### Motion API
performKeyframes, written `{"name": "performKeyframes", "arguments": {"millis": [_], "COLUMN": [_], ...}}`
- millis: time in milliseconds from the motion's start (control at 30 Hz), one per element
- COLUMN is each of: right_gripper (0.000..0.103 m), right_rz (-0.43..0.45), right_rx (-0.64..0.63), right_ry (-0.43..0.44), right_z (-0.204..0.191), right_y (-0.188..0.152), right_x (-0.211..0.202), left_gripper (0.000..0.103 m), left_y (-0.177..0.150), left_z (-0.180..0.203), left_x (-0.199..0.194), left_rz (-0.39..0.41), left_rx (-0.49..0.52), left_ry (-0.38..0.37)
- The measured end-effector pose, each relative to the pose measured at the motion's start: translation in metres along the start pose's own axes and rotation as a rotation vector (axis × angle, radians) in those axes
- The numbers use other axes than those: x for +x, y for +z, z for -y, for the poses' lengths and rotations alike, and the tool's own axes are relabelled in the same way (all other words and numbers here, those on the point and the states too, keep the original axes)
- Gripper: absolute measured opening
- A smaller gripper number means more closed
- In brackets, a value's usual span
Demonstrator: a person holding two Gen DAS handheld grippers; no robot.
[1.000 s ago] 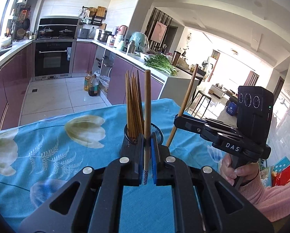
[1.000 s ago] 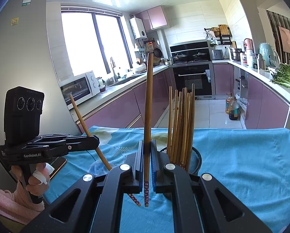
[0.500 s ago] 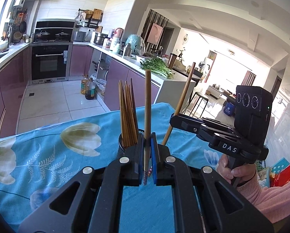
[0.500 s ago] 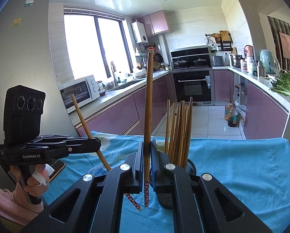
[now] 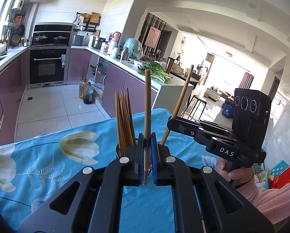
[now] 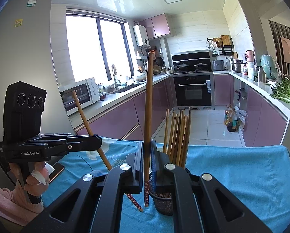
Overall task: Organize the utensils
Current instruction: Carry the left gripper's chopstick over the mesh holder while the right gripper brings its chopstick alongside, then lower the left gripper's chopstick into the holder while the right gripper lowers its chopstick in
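My left gripper [image 5: 146,151] is shut on a brown wooden chopstick [image 5: 147,104] held upright. My right gripper [image 6: 147,161] is shut on another chopstick [image 6: 148,104], also upright, its patterned tip down. A black mesh holder [image 6: 162,200] with several chopsticks [image 6: 177,134] stands on the blue flowered tablecloth [image 6: 232,170], just behind and right of my right fingers. In the left wrist view the holder's chopsticks [image 5: 123,120] stand just left of my fingers, the holder mostly hidden. The right gripper [image 5: 174,124] shows there with its tilted chopstick [image 5: 181,101]; the left one [image 6: 95,141] shows in the right view.
A dark phone [image 6: 56,169] lies on the cloth near the left hand. Purple kitchen cabinets [image 6: 114,120], an oven [image 6: 192,90] and a counter with greens [image 5: 156,71] stand beyond the table. Oil bottles [image 5: 86,94] stand on the floor.
Both grippers have risen and pulled back a little with their chopsticks. The holder and its chopsticks sit lower and more to the left in the left wrist view.
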State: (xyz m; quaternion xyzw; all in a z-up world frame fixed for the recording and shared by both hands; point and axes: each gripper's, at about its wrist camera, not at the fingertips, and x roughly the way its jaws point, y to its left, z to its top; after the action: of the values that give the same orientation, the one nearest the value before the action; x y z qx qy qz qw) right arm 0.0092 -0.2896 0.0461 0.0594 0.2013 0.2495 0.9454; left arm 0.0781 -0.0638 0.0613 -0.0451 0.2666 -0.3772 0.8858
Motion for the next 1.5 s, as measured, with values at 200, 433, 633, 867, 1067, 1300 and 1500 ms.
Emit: {"name": "performKeyframes", "arguments": {"millis": [200, 433, 633, 867, 1067, 1300, 1500], "right_gripper": [0.006, 0.006, 0.006, 0.006, 0.006, 0.006, 0.006], "right_rz": [0.009, 0.02, 0.03, 0.034, 0.039, 0.043, 0.043], "right_rx": [-0.004, -0.011, -0.022, -0.027, -0.028, -0.031, -0.028], "right_ry": [-0.004, -0.006, -0.008, -0.005, -0.004, -0.009, -0.014], "right_z": [-0.001, -0.003, -0.006, -0.004, -0.002, -0.002, -0.002], "right_y": [0.004, 0.008, 0.009, 0.013, 0.015, 0.018, 0.018], "right_x": [0.0, 0.001, 0.0, 0.001, -0.001, 0.001, 0.003], "left_gripper": [0.007, 0.007, 0.007, 0.007, 0.007, 0.007, 0.007], "left_y": [0.004, 0.007, 0.009, 0.012, 0.017, 0.021, 0.023], "left_z": [0.0, 0.001, 0.001, 0.003, 0.004, 0.004, 0.005], "left_x": [0.0, -0.002, -0.002, -0.003, -0.004, -0.003, 0.002], "left_rz": [0.007, 0.02, 0.032, 0.047, 0.06, 0.074, 0.075], "left_rx": [-0.001, 0.0, 0.0, 0.005, 0.009, 0.011, 0.012], "left_ry": [-0.001, -0.002, 0.0, 0.003, 0.002, 0.01, 0.015]}}
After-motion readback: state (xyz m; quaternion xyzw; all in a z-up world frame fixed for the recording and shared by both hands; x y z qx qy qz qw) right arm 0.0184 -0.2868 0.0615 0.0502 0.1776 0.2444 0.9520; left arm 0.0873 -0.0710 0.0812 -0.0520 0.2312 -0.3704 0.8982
